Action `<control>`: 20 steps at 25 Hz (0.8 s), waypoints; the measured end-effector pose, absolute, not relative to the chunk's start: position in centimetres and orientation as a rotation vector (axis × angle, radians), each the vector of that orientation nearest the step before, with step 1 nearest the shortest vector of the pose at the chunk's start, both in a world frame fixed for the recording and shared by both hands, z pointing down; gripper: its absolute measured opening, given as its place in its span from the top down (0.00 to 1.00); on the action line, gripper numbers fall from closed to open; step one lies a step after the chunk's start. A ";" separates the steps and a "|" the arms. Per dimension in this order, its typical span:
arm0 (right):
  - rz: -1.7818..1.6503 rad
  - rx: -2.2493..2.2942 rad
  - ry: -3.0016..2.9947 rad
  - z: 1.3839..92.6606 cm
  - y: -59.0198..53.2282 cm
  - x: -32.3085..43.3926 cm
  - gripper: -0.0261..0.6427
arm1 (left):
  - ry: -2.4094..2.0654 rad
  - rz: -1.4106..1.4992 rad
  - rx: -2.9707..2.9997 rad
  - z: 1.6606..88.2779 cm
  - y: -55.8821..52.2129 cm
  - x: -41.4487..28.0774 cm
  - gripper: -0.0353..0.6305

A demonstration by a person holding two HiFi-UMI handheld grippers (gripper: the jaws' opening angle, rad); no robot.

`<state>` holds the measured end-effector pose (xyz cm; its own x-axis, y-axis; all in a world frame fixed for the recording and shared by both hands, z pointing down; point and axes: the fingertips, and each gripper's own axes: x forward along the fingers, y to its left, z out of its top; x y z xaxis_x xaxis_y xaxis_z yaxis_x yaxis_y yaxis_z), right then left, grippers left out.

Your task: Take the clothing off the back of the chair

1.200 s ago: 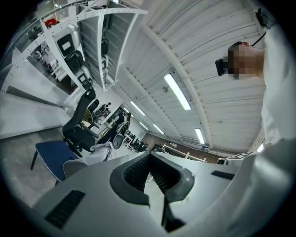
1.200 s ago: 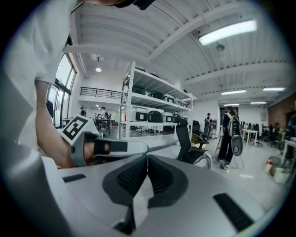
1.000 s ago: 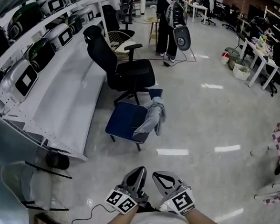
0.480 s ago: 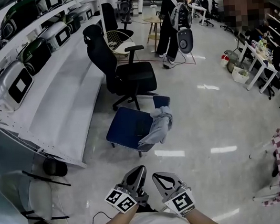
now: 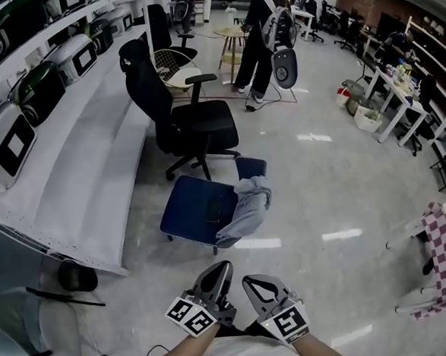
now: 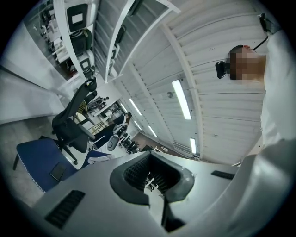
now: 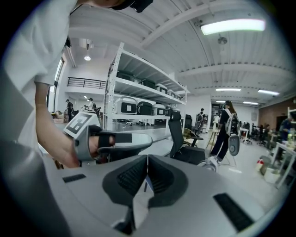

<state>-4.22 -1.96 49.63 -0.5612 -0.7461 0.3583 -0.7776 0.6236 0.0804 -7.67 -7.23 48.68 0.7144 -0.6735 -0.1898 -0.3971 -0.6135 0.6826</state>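
Glossy pale floor (image 5: 338,188), blue chair (image 5: 188,206) with grey clothing (image 5: 249,209), long white shelving (image 5: 85,168)

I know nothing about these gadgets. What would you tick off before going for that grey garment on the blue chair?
1. The grey garment draped over the blue padded chair's back: ok.
2. The left claw and right claw open for grabbing: not ok, both shut and empty.
3. Claws within reach of the garment: not ok, pale floor lies between.
4. The black office chair apart from the garment: ok.
5. The small dark flat object on the seat clear of the garment: cannot tell.
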 end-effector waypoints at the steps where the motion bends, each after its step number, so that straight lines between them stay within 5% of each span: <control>1: 0.126 1.221 -2.488 49.7 -2.1 -4.3 0.94 | -0.807 -0.581 2.293 48.8 -7.5 -7.8 0.94; 20: 0.194 1.249 -2.488 51.1 -8.8 -0.2 0.94 | -0.859 -0.531 2.287 49.8 -12.7 -5.4 0.94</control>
<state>-0.21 -8.82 51.09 -0.5507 -0.7500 0.3663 -0.7978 0.6020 0.0334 -5.35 -12.66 49.82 0.7062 -0.6931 -0.1445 -0.4389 -0.5887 0.6788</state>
